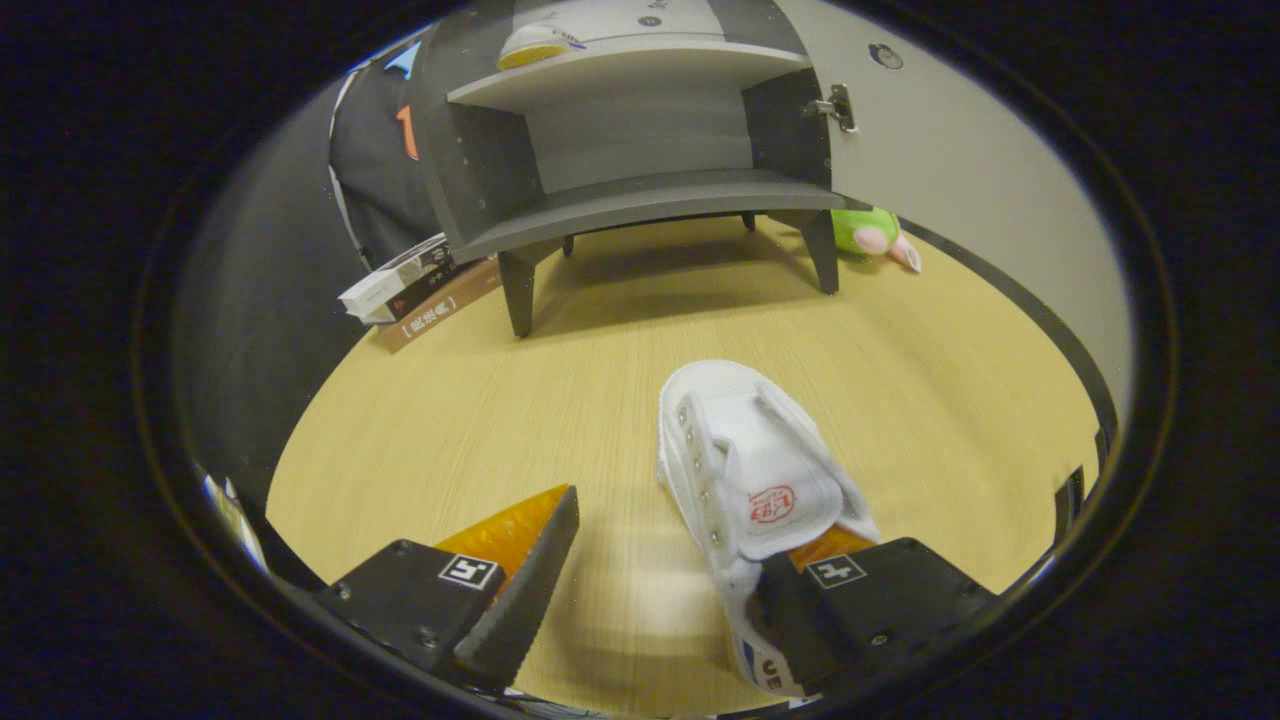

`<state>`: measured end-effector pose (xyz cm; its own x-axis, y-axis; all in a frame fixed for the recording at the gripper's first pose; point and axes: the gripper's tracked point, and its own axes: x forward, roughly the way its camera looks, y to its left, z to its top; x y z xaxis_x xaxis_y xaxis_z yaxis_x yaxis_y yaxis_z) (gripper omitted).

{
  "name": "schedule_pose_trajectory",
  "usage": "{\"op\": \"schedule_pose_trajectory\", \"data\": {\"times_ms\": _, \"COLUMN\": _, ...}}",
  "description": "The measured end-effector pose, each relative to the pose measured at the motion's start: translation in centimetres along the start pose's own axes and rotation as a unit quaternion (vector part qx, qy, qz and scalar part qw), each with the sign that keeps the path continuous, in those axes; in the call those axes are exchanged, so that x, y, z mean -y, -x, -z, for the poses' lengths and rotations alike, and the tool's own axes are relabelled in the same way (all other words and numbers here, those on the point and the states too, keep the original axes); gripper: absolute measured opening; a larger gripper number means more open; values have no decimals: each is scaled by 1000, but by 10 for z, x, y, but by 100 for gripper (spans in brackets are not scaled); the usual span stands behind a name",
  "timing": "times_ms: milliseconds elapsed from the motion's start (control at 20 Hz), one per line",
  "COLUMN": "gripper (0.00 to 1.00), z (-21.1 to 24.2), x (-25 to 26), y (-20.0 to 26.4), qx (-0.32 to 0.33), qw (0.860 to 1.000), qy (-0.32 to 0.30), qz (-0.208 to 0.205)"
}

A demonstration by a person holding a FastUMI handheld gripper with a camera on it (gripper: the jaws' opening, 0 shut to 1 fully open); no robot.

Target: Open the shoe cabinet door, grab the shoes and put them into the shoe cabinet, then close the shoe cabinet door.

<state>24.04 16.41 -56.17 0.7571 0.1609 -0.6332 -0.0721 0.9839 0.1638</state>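
A white sneaker [745, 460] lies on the wooden table [450, 420], toe pointing towards the cabinet. My gripper [672, 545] is open, low over the table. Its right finger [860, 590] sits at the sneaker's heel opening, partly hidden by the tongue, and its left finger [530, 560] stands well apart to the left with bare table in between. Beyond the sneaker the grey shoe cabinet [640, 200] stands on short legs with its door [960, 150] swung open to the right. A second white shoe with a yellow sole [535, 45] rests on the cabinet's upper shelf.
A stack of books [420, 290] lies left of the cabinet's front leg. A green plush toy [870, 232] sits behind the right leg, at the foot of the open door. The table edge curves round on the right.
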Motion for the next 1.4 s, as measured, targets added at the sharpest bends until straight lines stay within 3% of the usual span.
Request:
{"op": "schedule_pose_trajectory", "data": {"times_ms": 100, "gripper": 87, "z": -1, "x": 5, "y": -1, "qx": -3, "qw": 1000, "qy": -1, "qz": -1}}
{"op": "schedule_pose_trajectory", "data": {"times_ms": 300, "gripper": 45, "z": -5, "x": 19, "y": -5, "qx": 5, "qw": 1000, "qy": -26, "qz": 4}}
{"op": "schedule_pose_trajectory", "data": {"times_ms": 350, "gripper": 27, "z": -5, "x": 17, "y": -8, "qx": 7, "qw": 999, "qy": -41, "qz": -6}}
{"op": "schedule_pose_trajectory", "data": {"times_ms": 450, "gripper": 18, "z": -5, "x": 14, "y": -5, "qx": 4, "qw": 999, "qy": -48, "qz": -15}}
{"op": "schedule_pose_trajectory", "data": {"times_ms": 650, "gripper": 9, "z": -16, "x": 10, "y": 0, "qx": 10, "qw": 1000, "qy": -2, "qz": -12}}
{"op": "schedule_pose_trajectory", "data": {"times_ms": 900, "gripper": 8, "z": -46, "x": 7, "y": 28, "qx": 38, "qw": 999, "qy": 29, "qz": -13}}
{"op": "schedule_pose_trajectory", "data": {"times_ms": 1400, "gripper": 8, "z": -185, "x": -12, "y": 125, "qx": 149, "qw": 988, "qy": 48, "qz": 6}}
